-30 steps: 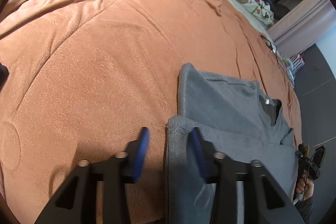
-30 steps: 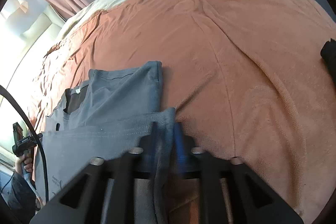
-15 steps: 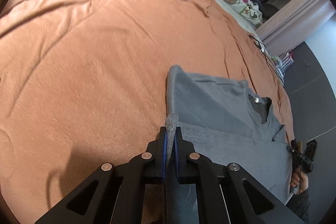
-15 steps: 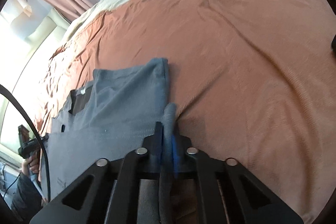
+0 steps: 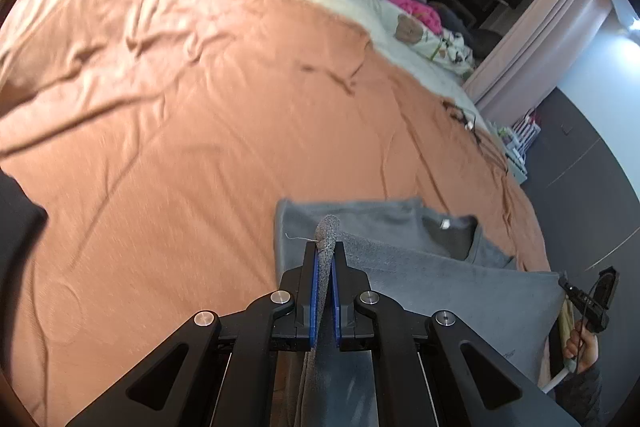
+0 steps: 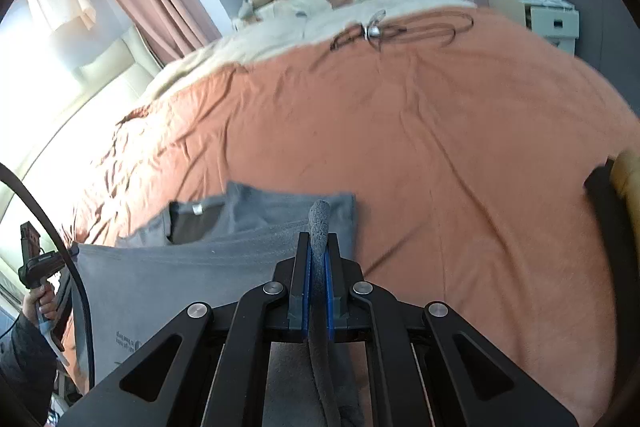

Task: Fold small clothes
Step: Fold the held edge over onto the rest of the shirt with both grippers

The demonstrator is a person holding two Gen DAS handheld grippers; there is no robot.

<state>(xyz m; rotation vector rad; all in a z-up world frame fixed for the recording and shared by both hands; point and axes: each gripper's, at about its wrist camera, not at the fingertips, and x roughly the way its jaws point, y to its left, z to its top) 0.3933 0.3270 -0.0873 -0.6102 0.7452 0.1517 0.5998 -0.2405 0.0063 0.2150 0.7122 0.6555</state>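
No text can be made out with any certainty. The grey garment (image 6: 168, 291) carries a small dark print near its lower left part in the right wrist view, a round mark with a couple of short lines of lettering beside it (too small and blurred to read). The same garment has a small white neck tag (image 5: 444, 224) sewn inside the collar, and nothing legible shows on it. A faint, unreadable mark also sits near the garment's right edge in the left wrist view.
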